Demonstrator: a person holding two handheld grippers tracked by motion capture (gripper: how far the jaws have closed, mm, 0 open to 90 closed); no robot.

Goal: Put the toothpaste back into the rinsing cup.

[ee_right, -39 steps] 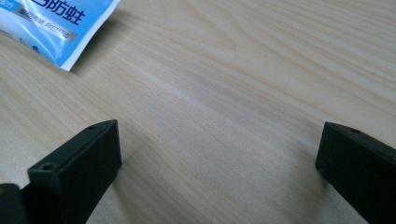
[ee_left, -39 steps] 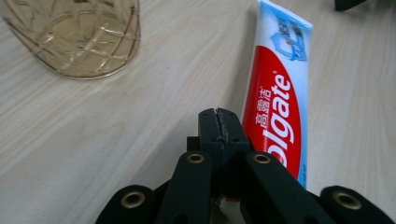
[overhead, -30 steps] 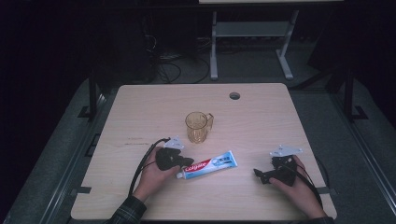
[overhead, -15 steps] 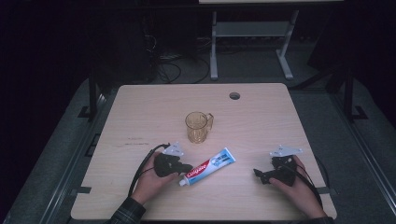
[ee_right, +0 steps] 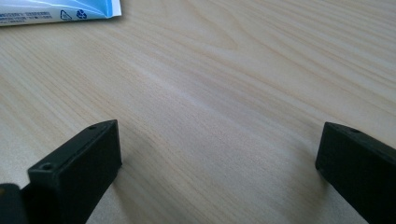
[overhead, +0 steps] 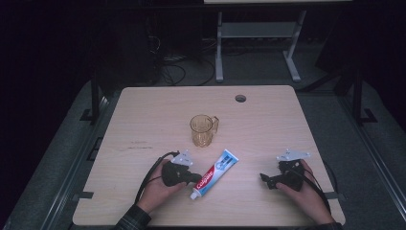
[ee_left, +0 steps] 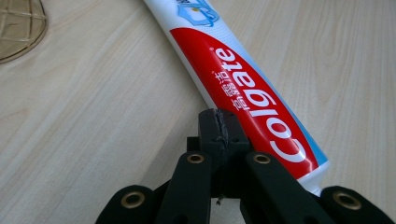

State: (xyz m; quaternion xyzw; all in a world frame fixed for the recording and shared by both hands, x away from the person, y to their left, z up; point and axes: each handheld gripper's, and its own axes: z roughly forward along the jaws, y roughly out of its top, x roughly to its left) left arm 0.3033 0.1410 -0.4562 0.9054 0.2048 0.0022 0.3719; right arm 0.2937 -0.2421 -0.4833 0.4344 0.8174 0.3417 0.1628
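One toothpaste tube (overhead: 213, 173) lies flat on the table (overhead: 143, 124), angled just in front of the amber mug (overhead: 203, 129). Left gripper (ee_left: 219, 126) has its jaws pressed together right against the tube's cap end, beside it rather than around it, so no real grab yet. Right gripper (ee_right: 217, 154) sits well apart, jaws spread over bare wood. Looks like early days: pickup and probably the mug drop are both left.
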